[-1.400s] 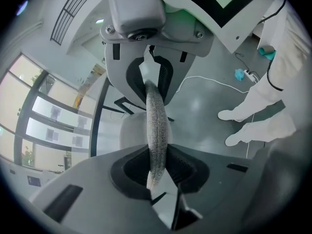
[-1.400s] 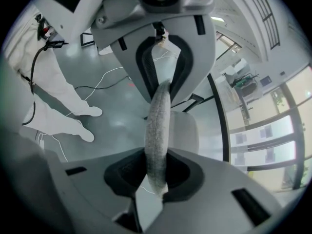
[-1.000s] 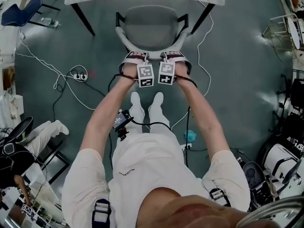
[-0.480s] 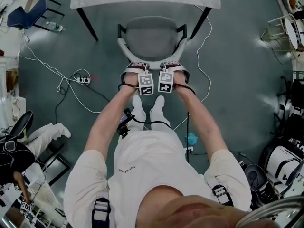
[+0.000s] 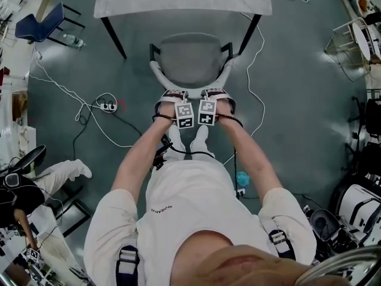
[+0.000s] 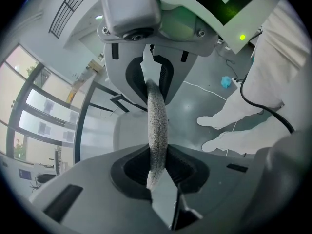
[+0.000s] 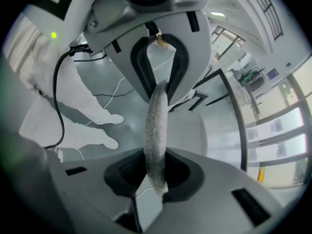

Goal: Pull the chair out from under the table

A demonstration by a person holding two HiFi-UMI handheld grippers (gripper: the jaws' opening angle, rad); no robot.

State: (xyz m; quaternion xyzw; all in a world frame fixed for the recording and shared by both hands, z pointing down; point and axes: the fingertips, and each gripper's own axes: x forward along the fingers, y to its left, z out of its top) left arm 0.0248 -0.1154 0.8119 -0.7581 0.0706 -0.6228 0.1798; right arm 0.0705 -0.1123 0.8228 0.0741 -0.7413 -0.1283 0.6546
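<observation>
Two tongs on the job, and both are clamped onto the same thing: the curved backrest (image 6: pixel 157 130) of the chair (image 5: pixel 190 55). Left tongs (image 5: pixel 171 94) first. Down its own camera, the speckled grey edge of the backrest runs straight between the jaws, pinched from both sides. Right tongs (image 5: pixel 216 93), same story: jaws closed hard on that fabric rim, nothing loose about it. They grip side by side at the middle of the backrest, on the side of the chair farthest from the table (image 5: pixel 178 5), and both point steeply down.

And the chair itself? Its grey seat sits on the person's side of the table's near edge, out from beneath the white top, lined up between the table's two dark near legs (image 5: pixel 114 39). The seat's front faces the table, near that edge but apart from it.

Farther from the table than the chair, the person's two white-shoed feet (image 5: pixel 187 139) stand just behind the tongs. Out beyond the table's left leg, a white power strip (image 5: pixel 107 105) lies on the grey-green floor (image 5: pixel 297 112), well apart from the chair.
</observation>
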